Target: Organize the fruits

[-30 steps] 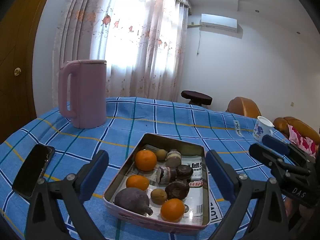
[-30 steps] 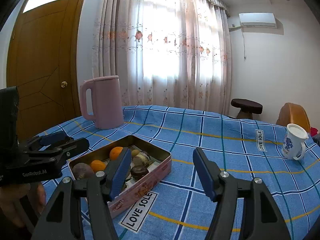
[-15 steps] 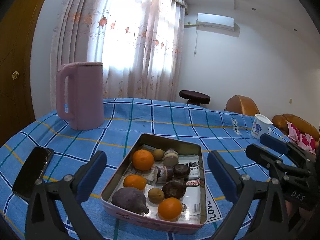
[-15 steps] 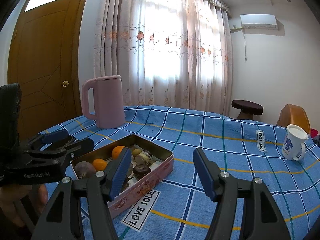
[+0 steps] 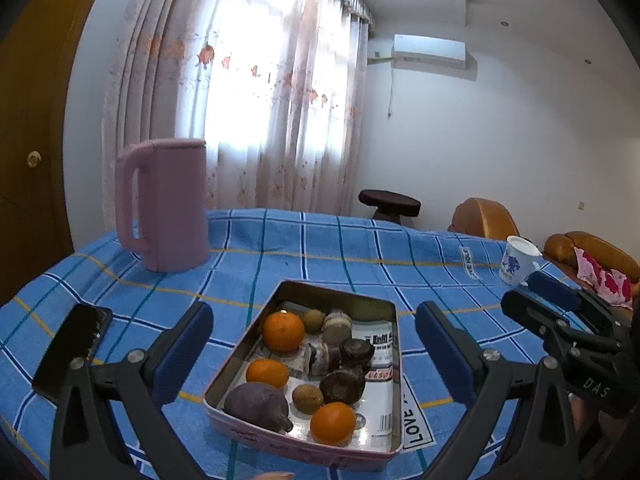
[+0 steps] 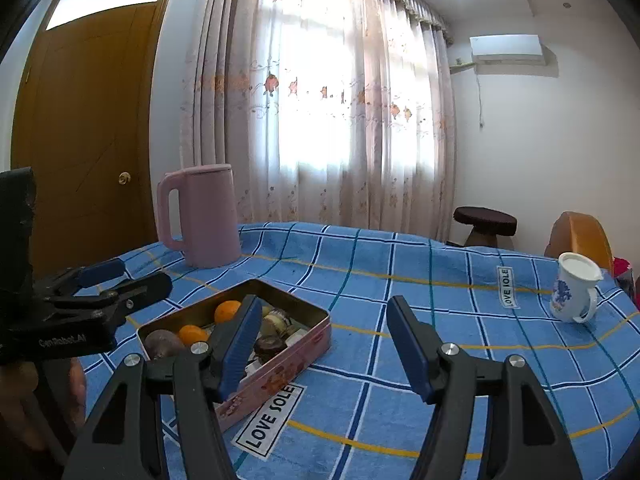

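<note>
A pink metal tin (image 5: pixel 376 307) sits on the blue checked tablecloth and holds three oranges (image 5: pixel 283 330), small brown fruits (image 5: pixel 307 398), a dark purple fruit (image 5: pixel 256 401) and dark round cakes (image 5: pixel 342 386). My left gripper (image 5: pixel 314 338) is open and empty, above the near side of the tin. My right gripper (image 6: pixel 322 338) is open and empty, just right of the tin (image 6: pixel 308 340). The right gripper also shows at the right of the left wrist view (image 5: pixel 560 312); the left gripper shows at the left of the right wrist view (image 6: pixel 108 292).
A pink kettle (image 5: pixel 164 208) stands at the back left. A black phone (image 5: pixel 74 348) lies left of the tin. A white flowered mug (image 6: pixel 574 288) stands at the right. Brown chairs (image 5: pixel 484 216) and a dark stool (image 5: pixel 390 202) lie beyond the table.
Both views have risen and tilted up slightly; the tin sits lower in the left wrist view. Both grippers stay open and empty.
</note>
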`<state>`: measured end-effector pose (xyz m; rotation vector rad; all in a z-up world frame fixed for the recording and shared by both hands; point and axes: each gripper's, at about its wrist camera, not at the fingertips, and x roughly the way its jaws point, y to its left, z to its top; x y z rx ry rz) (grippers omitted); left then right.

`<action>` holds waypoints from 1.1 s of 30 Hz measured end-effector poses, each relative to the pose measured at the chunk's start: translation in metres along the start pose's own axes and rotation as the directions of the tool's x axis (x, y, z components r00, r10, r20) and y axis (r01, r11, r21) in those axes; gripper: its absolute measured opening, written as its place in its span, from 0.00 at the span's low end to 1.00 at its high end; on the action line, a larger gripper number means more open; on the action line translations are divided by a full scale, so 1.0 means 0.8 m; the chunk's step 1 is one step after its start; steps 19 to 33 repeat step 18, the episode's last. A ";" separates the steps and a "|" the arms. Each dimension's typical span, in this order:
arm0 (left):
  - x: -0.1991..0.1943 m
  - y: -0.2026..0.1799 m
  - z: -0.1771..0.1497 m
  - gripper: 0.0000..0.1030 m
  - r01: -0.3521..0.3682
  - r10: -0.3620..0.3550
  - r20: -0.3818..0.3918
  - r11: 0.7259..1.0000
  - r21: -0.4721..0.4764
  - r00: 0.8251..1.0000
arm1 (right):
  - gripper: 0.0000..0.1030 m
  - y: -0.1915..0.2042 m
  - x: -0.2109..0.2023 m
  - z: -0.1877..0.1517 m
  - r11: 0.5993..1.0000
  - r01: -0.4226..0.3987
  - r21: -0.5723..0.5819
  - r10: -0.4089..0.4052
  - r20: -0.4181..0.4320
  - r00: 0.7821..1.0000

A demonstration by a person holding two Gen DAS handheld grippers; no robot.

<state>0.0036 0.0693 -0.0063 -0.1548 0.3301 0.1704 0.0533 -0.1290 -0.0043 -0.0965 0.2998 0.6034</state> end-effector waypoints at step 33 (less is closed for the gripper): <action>0.001 -0.012 0.001 1.00 0.011 -0.010 -0.014 0.999 0.035 1.000 | 0.65 -0.010 0.002 -0.009 1.000 0.013 0.009 -0.013 -0.016 1.000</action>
